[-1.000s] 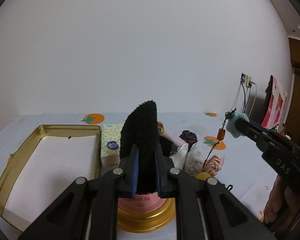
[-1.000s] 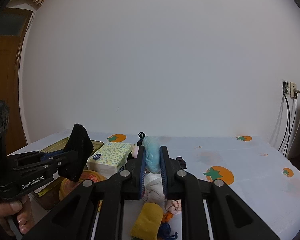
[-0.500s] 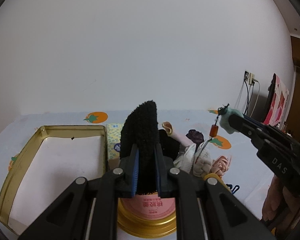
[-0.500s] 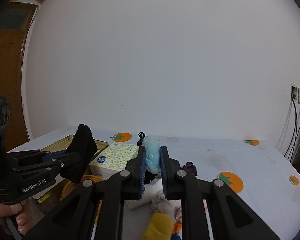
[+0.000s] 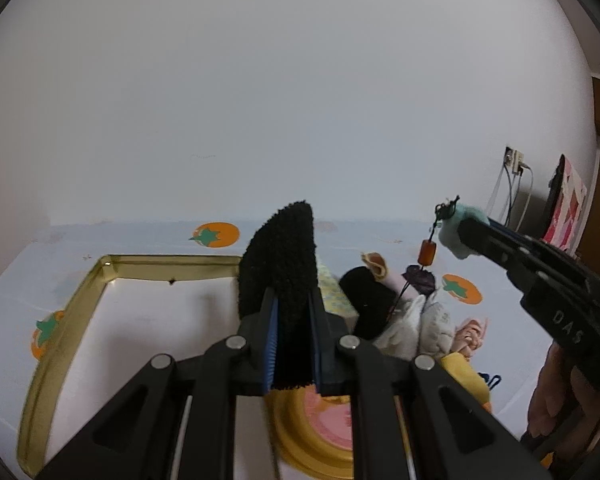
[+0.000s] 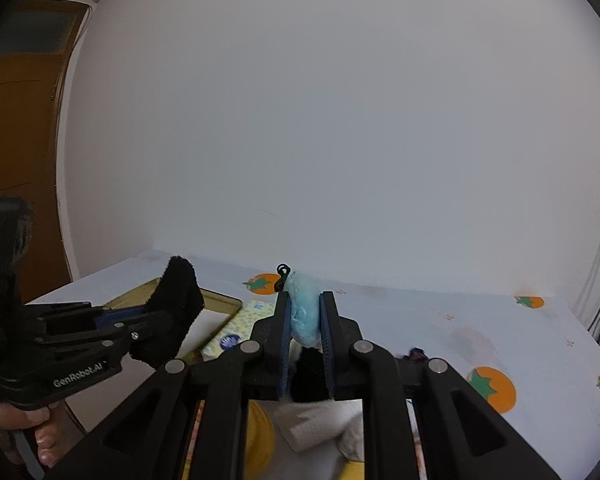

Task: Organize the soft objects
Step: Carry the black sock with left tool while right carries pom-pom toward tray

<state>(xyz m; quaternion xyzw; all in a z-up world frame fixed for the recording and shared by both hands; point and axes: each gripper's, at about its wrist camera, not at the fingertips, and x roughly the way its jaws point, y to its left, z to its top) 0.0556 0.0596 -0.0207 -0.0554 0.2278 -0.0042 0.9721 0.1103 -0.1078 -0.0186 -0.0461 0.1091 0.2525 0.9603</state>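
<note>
My left gripper (image 5: 292, 304) is shut on a black fuzzy cloth (image 5: 282, 256) and holds it up above the table; it shows in the right wrist view (image 6: 176, 308) at the left. My right gripper (image 6: 304, 312) is shut on a light blue soft charm (image 6: 305, 312); in the left wrist view the charm (image 5: 458, 232) hangs a cord with an orange bead (image 5: 428, 252). An open gold tin box (image 5: 80, 300) with a white inside lies at the left. A pile of soft things (image 5: 416, 320) lies on the table under the right gripper.
A round gold tin with a pink label (image 5: 320, 432) sits below my left gripper. A yellow flowered tissue pack (image 6: 236, 328) lies beside the tin box. The tablecloth (image 6: 480, 332) is white with orange fruit prints. Cables (image 5: 512, 196) hang on the right wall.
Both grippers have risen and moved left with their loads. The blue charm's cord and bead have lifted off the pile. The tin box now sits closer under the left gripper.
</note>
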